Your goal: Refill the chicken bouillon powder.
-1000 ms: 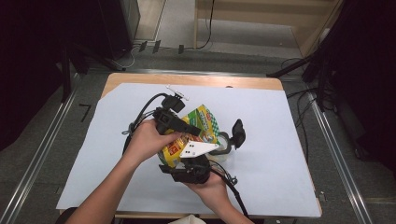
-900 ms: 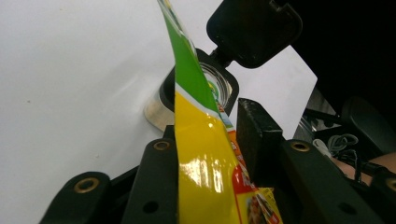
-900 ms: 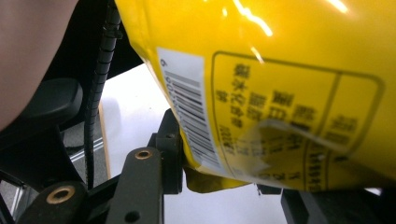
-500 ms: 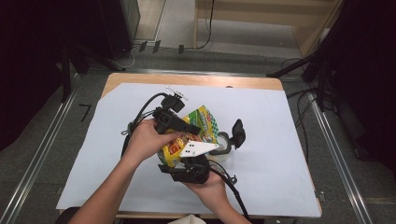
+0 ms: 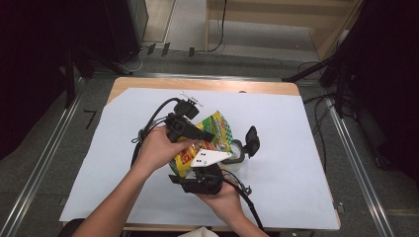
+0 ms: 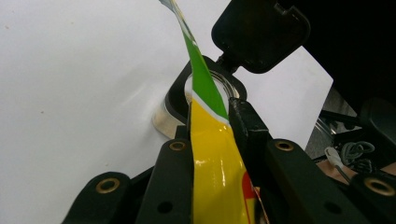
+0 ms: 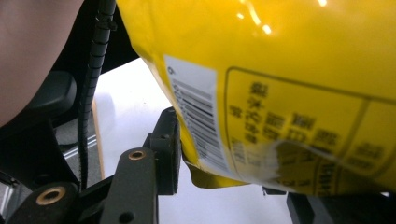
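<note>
Leftmost on the white sheet covering the wooden table, the person's left hand grips the left gripper, whose black cable loops up and over behind it. Its jaws are pressed together on the thin edge of a yellow and green snack packet; the left gripper view has the packet pinched flat between them, its green strip rising past the jar's mouth.

Just beyond those jaws stands a small glass jar with a black collar and a black hinged lid flipped up and open. Whether anything lies inside the jar cannot be told.

At centre, the packet is held up off the sheet, tilted, between the two grippers and partly over the jar, hiding most of it from above.

Below, the right hand holds the right gripper, with its grey three-cornered plate on top. In the right gripper view the packet's lower corner, barcode side showing, sits against one jaw; the other jaw is largely hidden, so the grip cannot be told.

Right of the jar the sheet lies bare.
</note>
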Available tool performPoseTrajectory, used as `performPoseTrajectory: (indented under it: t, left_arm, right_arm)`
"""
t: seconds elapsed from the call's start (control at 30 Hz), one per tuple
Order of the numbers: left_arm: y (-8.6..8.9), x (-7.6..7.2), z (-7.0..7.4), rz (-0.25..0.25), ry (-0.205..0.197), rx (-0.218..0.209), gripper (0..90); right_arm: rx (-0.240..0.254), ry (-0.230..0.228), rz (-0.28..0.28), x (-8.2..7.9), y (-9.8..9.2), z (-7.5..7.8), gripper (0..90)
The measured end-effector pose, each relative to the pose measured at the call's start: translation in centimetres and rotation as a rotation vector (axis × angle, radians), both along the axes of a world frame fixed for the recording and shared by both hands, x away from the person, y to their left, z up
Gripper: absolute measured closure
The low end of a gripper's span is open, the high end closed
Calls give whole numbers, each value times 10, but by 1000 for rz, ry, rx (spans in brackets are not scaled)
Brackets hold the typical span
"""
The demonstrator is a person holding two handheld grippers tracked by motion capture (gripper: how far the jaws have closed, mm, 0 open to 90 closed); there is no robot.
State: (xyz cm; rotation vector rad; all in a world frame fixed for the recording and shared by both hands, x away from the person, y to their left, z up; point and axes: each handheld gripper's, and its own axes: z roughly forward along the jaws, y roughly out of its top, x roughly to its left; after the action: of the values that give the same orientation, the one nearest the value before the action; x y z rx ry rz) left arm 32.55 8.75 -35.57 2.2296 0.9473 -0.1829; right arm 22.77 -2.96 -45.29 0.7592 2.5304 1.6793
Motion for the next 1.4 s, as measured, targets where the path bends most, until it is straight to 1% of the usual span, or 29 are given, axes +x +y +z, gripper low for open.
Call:
performPoseTrajectory:
  t: [0.17, 0.2, 0.3, 0.47, 0.5, 0.57, 0.63, 0.77, 0.87, 0.97, 1.0, 1.13, 1.2, 1.27, 1.3, 1.37, 1.4]
  left_arm:
    - [-2, -1, 1, 0, -4, 3, 806]
    - [-2, 0, 1, -4, -4, 12, 807]
    - [-4, -1, 2, -7, -9, 15, 807]
    - [-6, -2, 4, -6, -22, 21, 803]
    - [-6, -2, 5, -7, -23, 23, 802]
    - [-7, -2, 5, -1, -20, 27, 801]
    - [-8, -2, 5, 1, -12, 30, 802]
    - [-9, -1, 6, -1, 8, 27, 802]
    - [-11, 1, 7, -13, 20, 21, 802]
    - [-14, 2, 6, -30, 24, 21, 795]
    - [-15, 2, 6, -48, 10, 21, 787]
    - [-17, 2, 6, -69, -18, 25, 778]
    - [-17, 3, 6, -81, -31, 11, 774]
    - [-17, 3, 5, -85, -27, -8, 772]
    - [-17, 3, 5, -88, -36, -8, 774]
    - [-16, 3, 5, -95, -27, -12, 780]
    - [-16, 3, 5, -86, -14, -5, 782]
  right_arm:
    - [-19, -20, 1, -1, 1, 0, 599]
    - [-25, -24, -1, -1, 1, 1, 610]
    - [-30, -23, -7, -1, 1, 0, 631]
    - [-9, -6, -15, -1, 2, 2, 639]
    - [-2, 3, -18, -1, 2, 3, 639]
    - [16, 18, -18, -1, 3, 2, 641]
    - [24, 25, -19, 0, 3, 2, 641]
    - [32, 19, -21, 0, 3, 1, 643]
    - [35, 19, -26, 0, 2, 0, 645]
    - [37, 24, -34, 0, 0, 0, 647]
    - [37, 23, -37, 1, 0, 0, 648]
    - [41, 27, -48, 0, -2, 0, 652]
    - [42, 28, -51, 0, -3, 1, 653]
    - [44, 29, -52, 0, -4, 1, 654]
    - [42, 26, -54, 0, -4, 1, 655]
    - [41, 27, -53, 0, -4, 1, 656]
    - [40, 27, -52, 0, -4, 1, 656]
